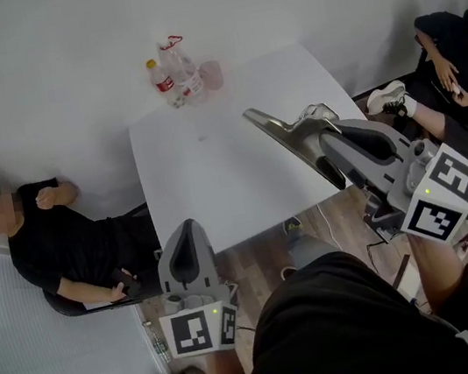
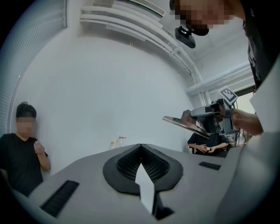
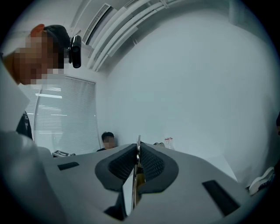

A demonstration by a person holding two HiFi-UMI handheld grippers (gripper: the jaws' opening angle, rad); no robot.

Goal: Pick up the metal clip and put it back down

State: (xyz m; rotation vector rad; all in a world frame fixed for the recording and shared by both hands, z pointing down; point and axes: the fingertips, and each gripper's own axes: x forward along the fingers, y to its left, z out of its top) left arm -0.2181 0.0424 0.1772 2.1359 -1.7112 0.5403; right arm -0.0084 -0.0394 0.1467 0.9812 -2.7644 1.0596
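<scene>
My right tongs [image 1: 328, 153] are clamped on the long, flat, silvery metal clip [image 1: 283, 133], holding it in the air above the right side of the square white counter [image 1: 207, 186]. Open surface runs from there to the clear plastic bottles [image 1: 175, 72] at the counter's far edge. My left tongs [image 1: 184, 230] sit closed and empty by its near left corner. The right gripper view shows the clip edge-on, while the left gripper view shows its broad polished face.
</scene>
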